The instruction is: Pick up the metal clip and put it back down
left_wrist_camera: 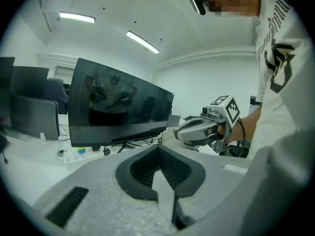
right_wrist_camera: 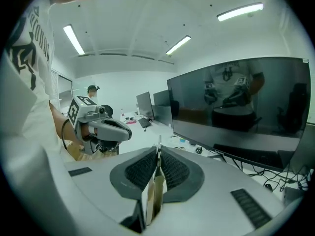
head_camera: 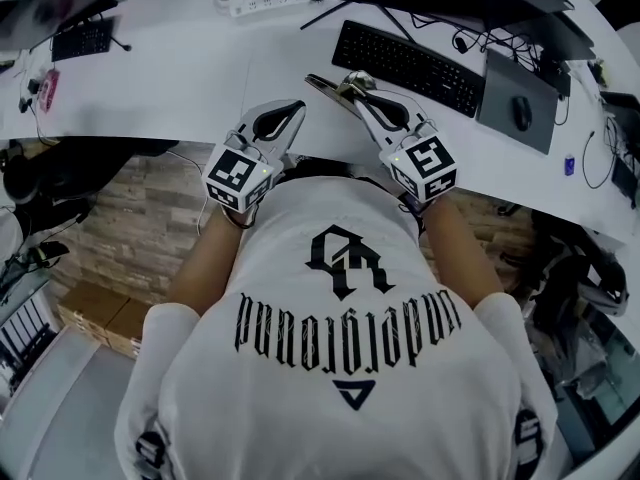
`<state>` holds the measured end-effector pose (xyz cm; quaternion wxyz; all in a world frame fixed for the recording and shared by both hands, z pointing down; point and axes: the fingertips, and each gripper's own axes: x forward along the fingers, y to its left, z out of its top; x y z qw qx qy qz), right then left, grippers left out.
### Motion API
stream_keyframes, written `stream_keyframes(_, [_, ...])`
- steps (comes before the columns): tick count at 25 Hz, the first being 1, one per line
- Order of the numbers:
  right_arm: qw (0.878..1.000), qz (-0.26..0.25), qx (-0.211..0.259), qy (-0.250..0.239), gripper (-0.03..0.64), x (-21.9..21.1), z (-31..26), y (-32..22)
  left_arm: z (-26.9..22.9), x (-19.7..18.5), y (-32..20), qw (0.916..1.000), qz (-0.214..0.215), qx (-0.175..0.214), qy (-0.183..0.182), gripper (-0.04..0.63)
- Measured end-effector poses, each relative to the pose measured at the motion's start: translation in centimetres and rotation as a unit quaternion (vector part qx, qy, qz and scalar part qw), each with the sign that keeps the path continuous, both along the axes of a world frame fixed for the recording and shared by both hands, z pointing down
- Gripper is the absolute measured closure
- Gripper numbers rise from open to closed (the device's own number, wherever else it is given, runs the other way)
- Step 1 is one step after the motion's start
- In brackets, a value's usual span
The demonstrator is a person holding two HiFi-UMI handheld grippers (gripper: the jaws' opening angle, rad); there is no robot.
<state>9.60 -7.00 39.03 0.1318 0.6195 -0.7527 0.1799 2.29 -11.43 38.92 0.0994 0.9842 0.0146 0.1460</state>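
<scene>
Your right gripper (right_wrist_camera: 158, 150) has a matt, finely speckled grey plastic shell, with dark ribbed rubber lining its fingers (right_wrist_camera: 140, 170). The metal clip (right_wrist_camera: 157, 191) pinched between them is smooth with a dull shine. The keyboard (head_camera: 410, 66) is matt black plastic and lies on a smooth white tabletop (head_camera: 200, 68). Beyond the keyboard, the monitor (right_wrist_camera: 236, 107) has a glossy black screen. Your shirt (head_camera: 340, 368) is white cloth.

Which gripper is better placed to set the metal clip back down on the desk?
The right. The right gripper is shut on the metal clip, holding it above the white desk, so it probably only needs lowering. The left gripper has its jaws together with nothing between them.
</scene>
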Motion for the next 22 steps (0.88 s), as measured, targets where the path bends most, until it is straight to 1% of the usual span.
stream_keyframes(6, [1.000,-0.005,0.016,-0.012,0.578,1.6,-0.5,3.4,-0.5,0.8,3.3,0.9996,-0.024,0.012,-0.007,0.583])
stream_keyframes(13, [0.999,-0.018,0.027,-0.012,0.578,2.1,-1.0,6.6,-1.0,1.1,6.3,0.9988,-0.043,0.022,-0.006,0.583])
stream_keyframes(17, [0.999,-0.016,0.028,-0.010,0.578,2.1,-0.9,7.4,-0.8,0.9,6.8,0.9987,-0.044,0.025,-0.006,0.583])
stream_keyframes(22, [1.000,-0.013,0.024,-0.008,0.578,1.6,-0.6,7.0,-0.7,1.0,6.0,0.9990,-0.035,0.027,-0.004,0.583])
